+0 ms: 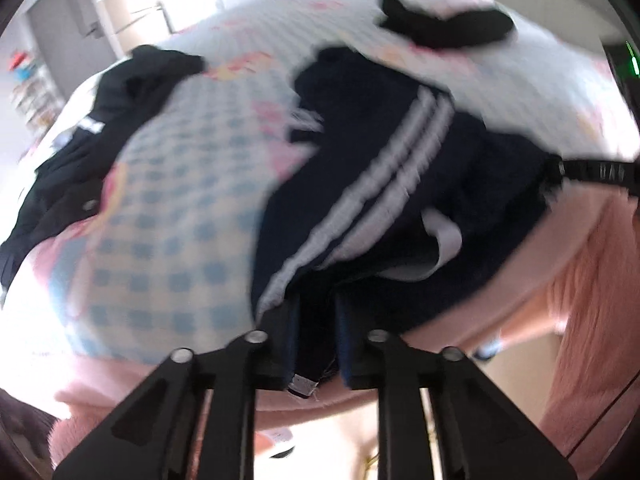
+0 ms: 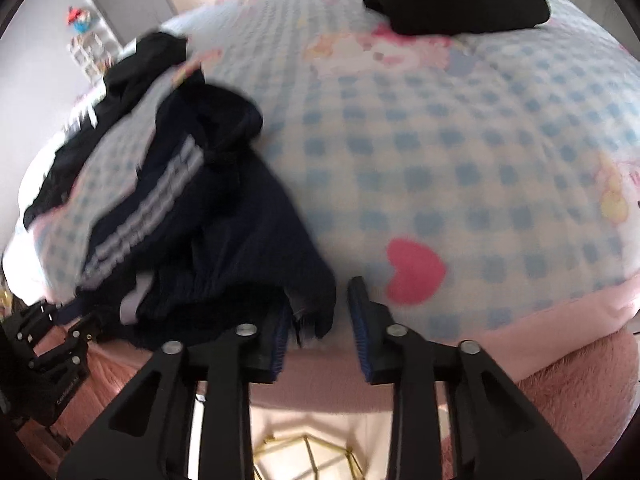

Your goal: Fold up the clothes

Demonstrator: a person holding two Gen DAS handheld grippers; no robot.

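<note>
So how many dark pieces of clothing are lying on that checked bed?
3. The navy striped garment lies at the near edge by the grippers, a black one at the far left, and a folded black one at the far end. More may be hidden.

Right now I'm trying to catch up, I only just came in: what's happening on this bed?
A person is folding clothes with a handheld tool in each hand. The left tool is clamped on the near hem of a navy garment with white stripes, which lies rumpled at the near edge of the checked blanket. The right tool sits at the garment's other corner with a gap between its fingers and the cloth only against one side. Two black garments lie farther back, untouched.
</note>
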